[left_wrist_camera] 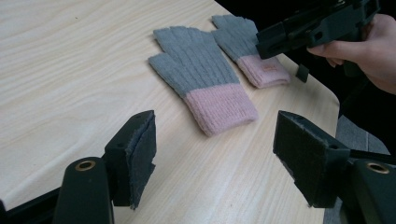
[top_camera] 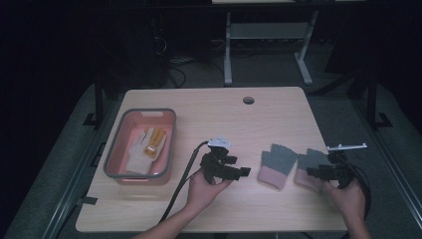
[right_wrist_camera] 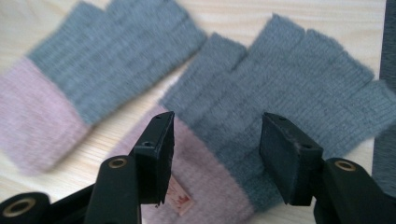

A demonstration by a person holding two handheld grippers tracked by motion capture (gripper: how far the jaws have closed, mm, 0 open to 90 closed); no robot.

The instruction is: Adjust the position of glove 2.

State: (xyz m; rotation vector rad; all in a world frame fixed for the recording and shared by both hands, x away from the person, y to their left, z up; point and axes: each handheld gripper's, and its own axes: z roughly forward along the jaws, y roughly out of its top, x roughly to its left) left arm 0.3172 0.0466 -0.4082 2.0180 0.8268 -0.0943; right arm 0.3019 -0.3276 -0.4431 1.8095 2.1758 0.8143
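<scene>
- Right gripper view: right glove (right_wrist_camera: 289, 102), grey knit with a pink cuff and a small label on the cuff, lies flat on the table (right_wrist_camera: 224, 14) directly under the right gripper (right_wrist_camera: 215, 154).
- Right gripper jaws stand apart above the glove where grey meets the pink cuff; nothing is clamped and the pads are clear of the knit.
- Left glove (right_wrist_camera: 93, 70), same grey and pink, lies just beside the right one, finger ends close together, cuffs splayed apart. It is blurred in this view.
- High view: both gloves sit at the right part of the table (top_camera: 209, 109), right glove (top_camera: 307, 169) near the right edge, left glove (top_camera: 276, 164) just inboard of it.
- Right gripper (top_camera: 318, 173) hovers over the right glove's cuff end, held in the right hand (top_camera: 348, 196).
- Left gripper (top_camera: 244, 172) points across at the left glove, near it but apart, held in the left hand (top_camera: 204, 186).
- Left gripper view: left gripper (left_wrist_camera: 215, 149) jaws wide apart, nothing between them, bare table below; left glove (left_wrist_camera: 201, 74) lies beyond the tips.
- High view: pink bin (top_camera: 119, 172) with a grey rim sits at the table's left, well apart from the gloves, with a pale work glove (top_camera: 144, 149) with orange patches inside.
</scene>
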